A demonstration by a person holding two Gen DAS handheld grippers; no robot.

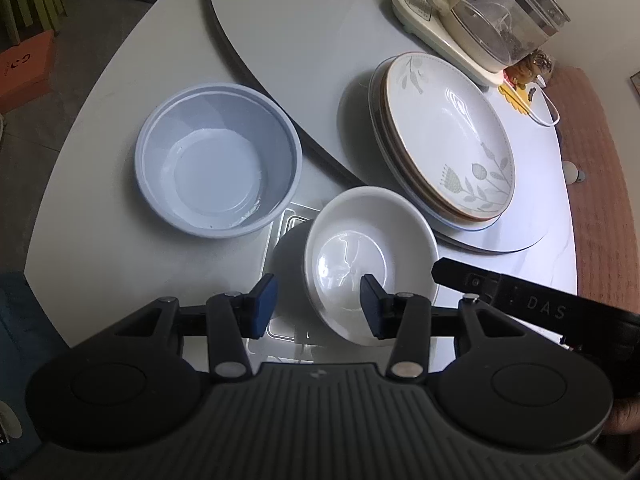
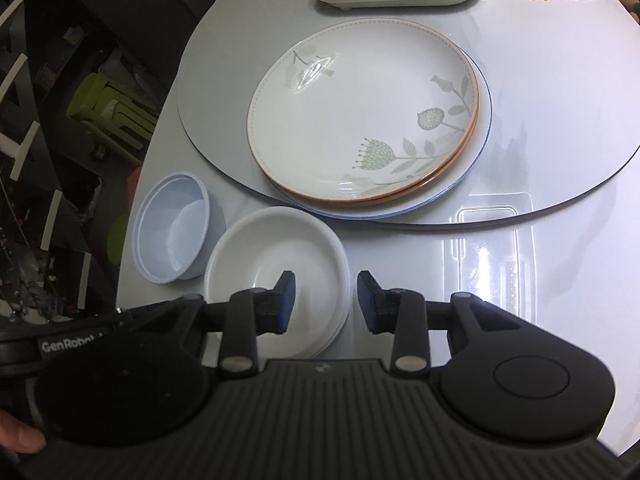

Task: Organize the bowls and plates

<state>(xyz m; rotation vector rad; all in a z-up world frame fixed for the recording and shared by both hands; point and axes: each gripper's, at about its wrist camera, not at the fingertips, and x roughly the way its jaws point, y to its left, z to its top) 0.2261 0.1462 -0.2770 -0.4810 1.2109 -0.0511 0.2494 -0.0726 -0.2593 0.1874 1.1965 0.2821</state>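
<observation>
Both claws stand parted over the white bowl, gripping nothing: the left gripper point(image 1: 318, 306) has its right pad over the bowl's inside and its left pad outside the left rim, and the right gripper point(image 2: 326, 302) has its left pad over the inside and its right pad just off the right rim, with no pad seen pressing on the ware. Biggest in view is the table point(image 2: 560, 280), pale and glossy, with a round turntable point(image 2: 540, 100) lying on it. On the near part of the turntable sits a stack of plates point(image 2: 360, 120); the top one is white with a brown edge and grey-green leaf and flower prints, and a wider blue-edged plate shows beneath. Behind the stack stands a cream appliance point(image 1: 460, 36) with a glass jug on its base, and a white cord point(image 1: 550, 108) runs beside it. Off the turntable, on the table's near left, a pale blue bowl point(image 1: 218, 158) stands upright and empty. Just to its right, close to the stack, the white bowl point(image 2: 276, 256) shows several rims at its side, so it seems to be nested bowls. A hand point(image 2: 18, 444) shows at the lower left edge of the right view.
</observation>
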